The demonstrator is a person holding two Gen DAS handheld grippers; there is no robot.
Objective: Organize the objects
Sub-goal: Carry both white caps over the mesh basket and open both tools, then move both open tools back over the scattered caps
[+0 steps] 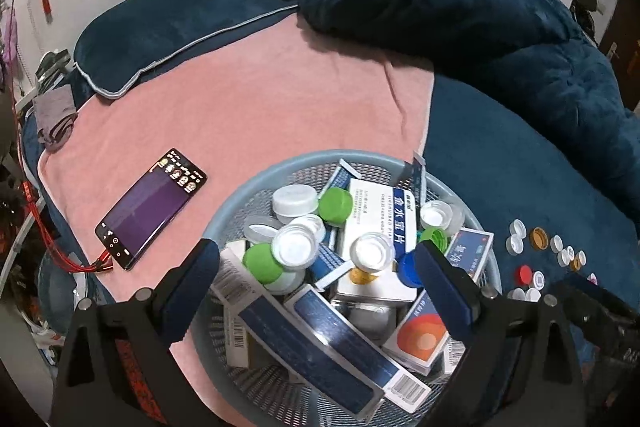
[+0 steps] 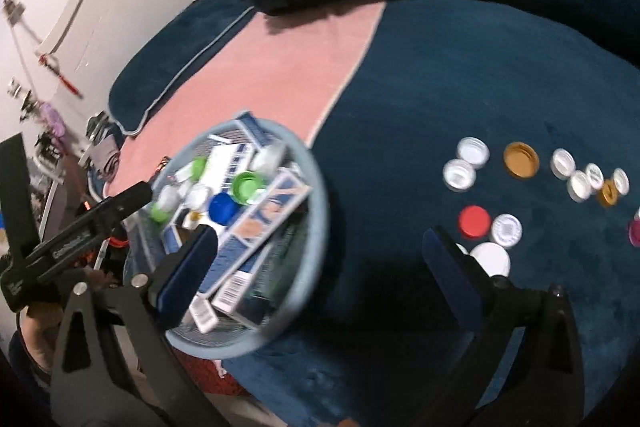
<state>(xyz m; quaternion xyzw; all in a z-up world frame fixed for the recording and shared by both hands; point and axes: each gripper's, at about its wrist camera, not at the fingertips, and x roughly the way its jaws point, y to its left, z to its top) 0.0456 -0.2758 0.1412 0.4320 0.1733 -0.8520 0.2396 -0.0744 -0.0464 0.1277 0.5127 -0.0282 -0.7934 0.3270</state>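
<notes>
A light blue mesh basket [image 1: 280,167] [image 2: 320,211] sits on the bed, heaped with blue-and-white medicine boxes [image 1: 376,223], white jars [image 1: 294,247] and green caps [image 1: 262,263]. My left gripper [image 1: 318,251] hovers right above the heap, open, with nothing pressed between its blue pads. In the right wrist view, my right gripper [image 2: 322,235] is open too, over the blue blanket between the basket and a scatter of loose bottle caps: white ones [image 2: 460,175], a gold one [image 2: 521,160] and a red one [image 2: 475,221]. Those caps [image 1: 536,239] lie right of the basket in the left wrist view.
A phone [image 1: 150,209] with a lit screen and a red cable lies on the pink towel [image 1: 260,99], left of the basket. Dark blue pillows [image 1: 160,35] and a heaped duvet [image 1: 500,27] fill the far side. The bed's edge and clutter are at the left.
</notes>
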